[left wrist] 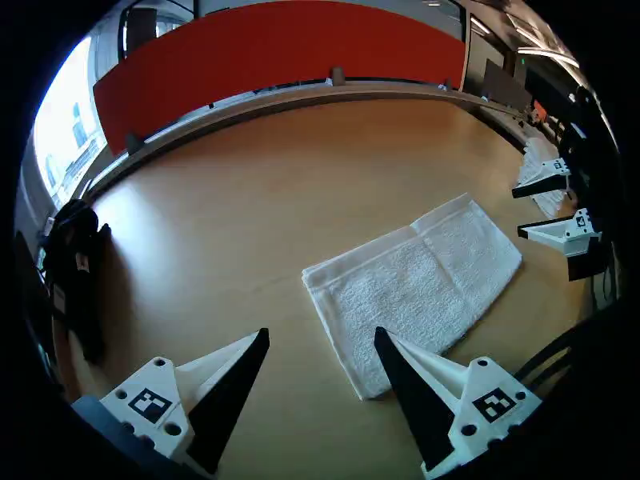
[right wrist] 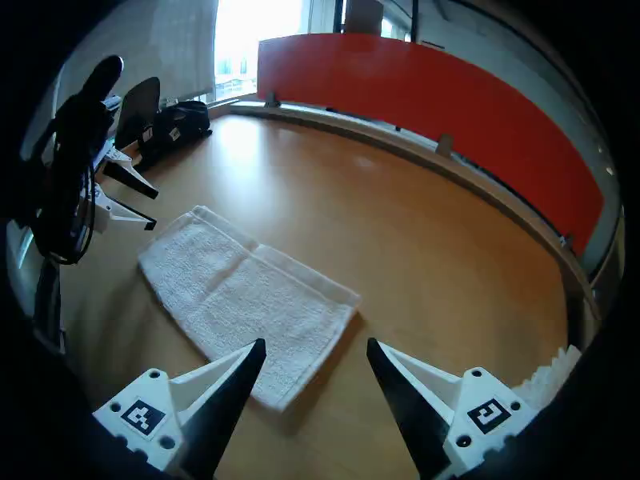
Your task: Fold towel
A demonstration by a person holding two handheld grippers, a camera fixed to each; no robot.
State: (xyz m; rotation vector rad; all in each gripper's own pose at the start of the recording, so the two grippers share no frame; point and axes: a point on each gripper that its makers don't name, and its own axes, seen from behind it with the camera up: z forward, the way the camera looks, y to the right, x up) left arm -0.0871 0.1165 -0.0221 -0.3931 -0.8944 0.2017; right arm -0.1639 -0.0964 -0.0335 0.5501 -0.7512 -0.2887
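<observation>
Left gripper view has the white towel (left wrist: 416, 288) lying flat, apparently doubled over, on the wooden table (left wrist: 240, 208). The left gripper (left wrist: 320, 332) and right gripper (right wrist: 314, 342) hover wide open, holding nothing. Pinching only the top layer could peel the fold apart, and dragging would bunch it.

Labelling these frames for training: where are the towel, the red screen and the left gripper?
towel (left wrist: 416, 288): left gripper view, middle of its top surface.
red screen (left wrist: 280, 56): left gripper view, middle of its face.
left gripper (left wrist: 321, 331): left gripper view, midway between its fingertips.
</observation>
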